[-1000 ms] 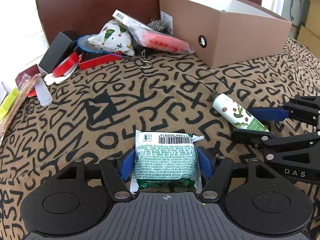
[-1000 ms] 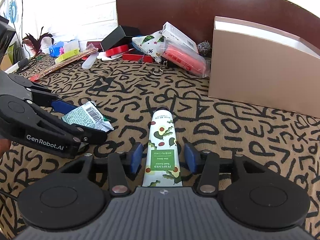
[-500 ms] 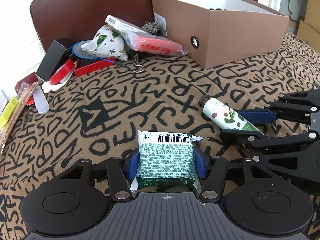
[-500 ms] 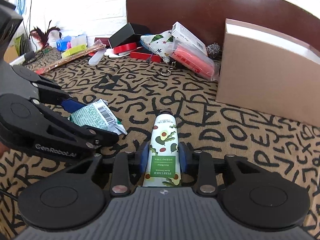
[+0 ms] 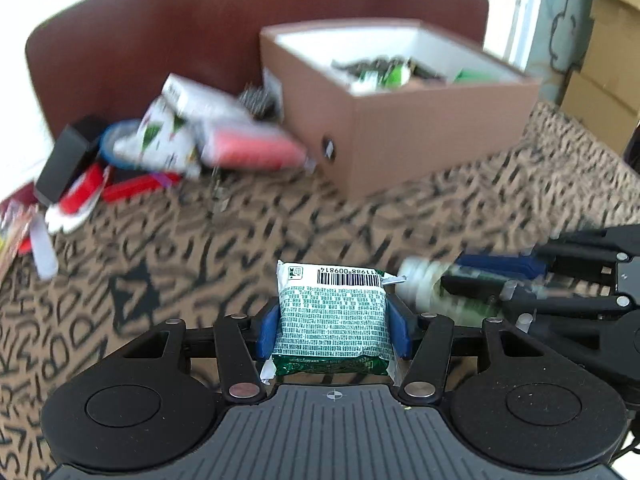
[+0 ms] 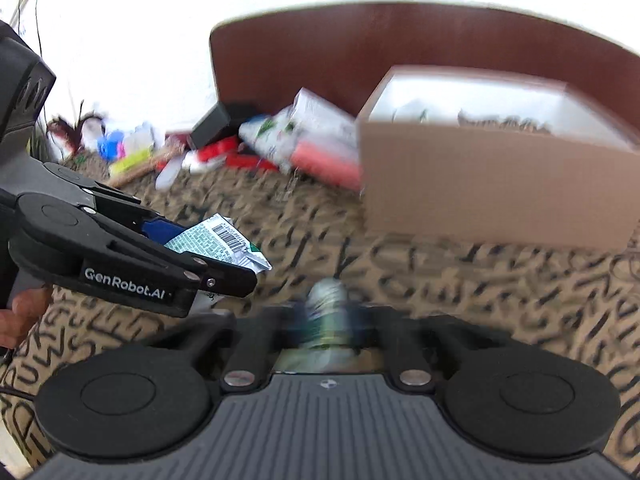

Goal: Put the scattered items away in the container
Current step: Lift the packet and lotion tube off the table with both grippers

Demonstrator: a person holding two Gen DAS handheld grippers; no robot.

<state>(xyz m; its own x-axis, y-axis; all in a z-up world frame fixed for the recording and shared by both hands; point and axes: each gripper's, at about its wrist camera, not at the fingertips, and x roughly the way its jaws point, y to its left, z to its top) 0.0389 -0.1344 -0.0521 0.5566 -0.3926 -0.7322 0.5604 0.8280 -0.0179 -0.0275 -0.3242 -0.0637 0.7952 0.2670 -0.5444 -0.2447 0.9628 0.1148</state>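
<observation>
My left gripper (image 5: 334, 330) is shut on a green and white packet (image 5: 334, 316) with a barcode, held clear above the patterned cloth. The same packet (image 6: 218, 242) shows in the right wrist view, between the left gripper's fingers (image 6: 224, 276). My right gripper (image 6: 326, 316) is shut on a white hand cream tube (image 6: 326, 300) with green print, blurred by motion. In the left wrist view that tube (image 5: 428, 284) sticks out of the right gripper's fingers (image 5: 500, 266). The brown cardboard box (image 5: 420, 132) stands open behind, with several items inside.
A pile of loose items lies left of the box: a red pouch (image 5: 248, 152), a patterned white pouch (image 5: 160, 144), a black box (image 5: 64, 160), red tape rolls (image 5: 80, 192). A brown headboard (image 5: 160, 40) runs behind. Cardboard cartons (image 5: 608, 60) stand at far right.
Both grippers have lifted off the cloth with their items and moved toward the box, whose inside now shows. The right gripper closed from open around the tube to gripping it.
</observation>
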